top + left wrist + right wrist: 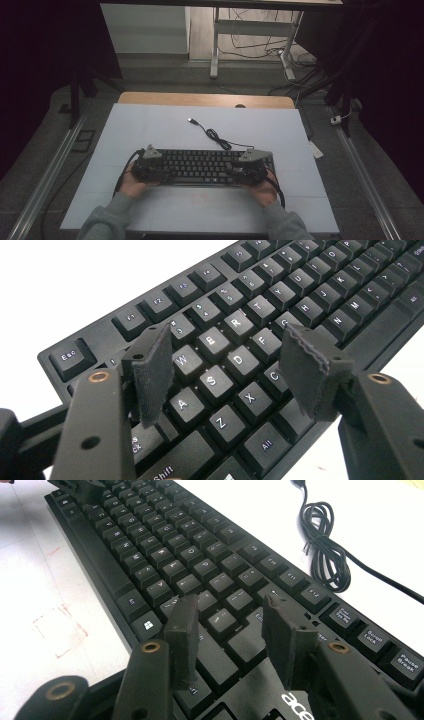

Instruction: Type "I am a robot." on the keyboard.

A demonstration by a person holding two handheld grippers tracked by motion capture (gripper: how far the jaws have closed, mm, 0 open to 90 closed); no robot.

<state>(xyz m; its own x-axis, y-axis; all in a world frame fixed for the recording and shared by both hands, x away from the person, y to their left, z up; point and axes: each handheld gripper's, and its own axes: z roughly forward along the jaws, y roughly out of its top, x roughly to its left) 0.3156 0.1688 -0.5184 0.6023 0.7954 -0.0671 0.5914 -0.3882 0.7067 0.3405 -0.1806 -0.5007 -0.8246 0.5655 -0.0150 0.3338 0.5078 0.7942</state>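
A black keyboard [200,167] lies on the white board, its keys facing up. Its black cable [215,135] coils behind it and ends in a loose USB plug [191,120]. My left gripper [167,173] is at the keyboard's left end. In the left gripper view the keyboard [260,305] runs off to the upper right, and the left gripper [227,360] stands open over the W, A, S and D keys with nothing between the pads. My right gripper [232,173] is at the right end. It [232,625] is open above the keyboard [150,545], with the coiled cable [322,545] beyond.
The white board [150,130] covers a wooden table [200,98]. A faint red square mark [199,197] sits on the board in front of the keyboard. Metal rails [50,165] run along both sides, and a desk frame [215,45] with loose wires stands beyond.
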